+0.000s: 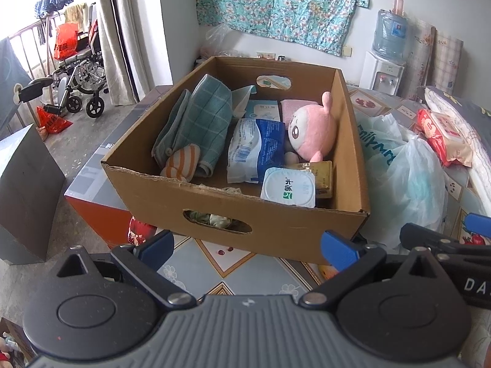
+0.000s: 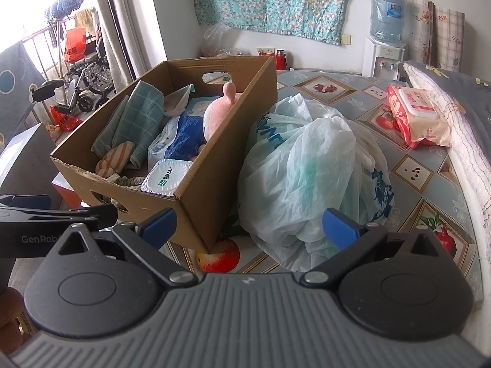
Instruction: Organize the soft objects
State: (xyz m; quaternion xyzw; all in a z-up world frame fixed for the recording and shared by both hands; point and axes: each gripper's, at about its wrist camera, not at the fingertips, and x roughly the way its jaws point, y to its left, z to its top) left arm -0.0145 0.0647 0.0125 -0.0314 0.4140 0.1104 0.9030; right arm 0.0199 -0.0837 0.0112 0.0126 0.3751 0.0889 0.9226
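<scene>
Floral cloth on white wall, wheelchair by the bright balcony

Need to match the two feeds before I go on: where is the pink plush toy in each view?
Left wrist: pink plush toy in the box's right half, face showing.
Right wrist: toy against the box's right wall, mostly hidden.
Shared landmark: water dispenser by the back wall.

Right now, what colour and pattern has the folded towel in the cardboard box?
Teal-green with a thin pale check, on the folded towel; clearest in the left wrist view.
</scene>
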